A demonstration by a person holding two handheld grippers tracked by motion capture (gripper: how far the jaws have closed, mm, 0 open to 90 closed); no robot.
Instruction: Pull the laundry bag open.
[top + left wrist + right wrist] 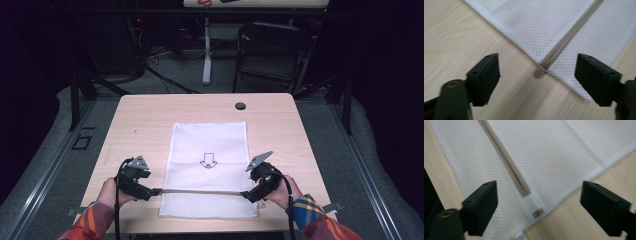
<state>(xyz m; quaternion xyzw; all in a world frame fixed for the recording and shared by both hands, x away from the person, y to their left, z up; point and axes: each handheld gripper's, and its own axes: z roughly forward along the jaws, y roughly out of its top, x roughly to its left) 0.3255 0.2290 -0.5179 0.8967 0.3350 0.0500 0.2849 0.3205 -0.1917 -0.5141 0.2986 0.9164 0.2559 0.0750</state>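
Observation:
A white mesh bag (210, 142) lies flat on the wooden table (140, 115), with a small arrow printed at its middle (208, 163). A beige zipper (200, 191) runs across it near the front edge. My left gripper (155, 191) hovers at the zipper's left end, open. In the left gripper view its jaws (537, 66) stand wide on either side of the beige zipper pull (539, 72) without touching it. My right gripper (246, 194) is at the zipper's right end, also open. The zipper's white end tab (534, 206) lies between its spread jaws (540, 192), untouched.
A small black round cap (240, 105) sits in the tabletop near the far edge. Beyond the table stand a dark folding chair (270, 45) and a white post (206, 50). Bare wood surrounds the bag on both sides.

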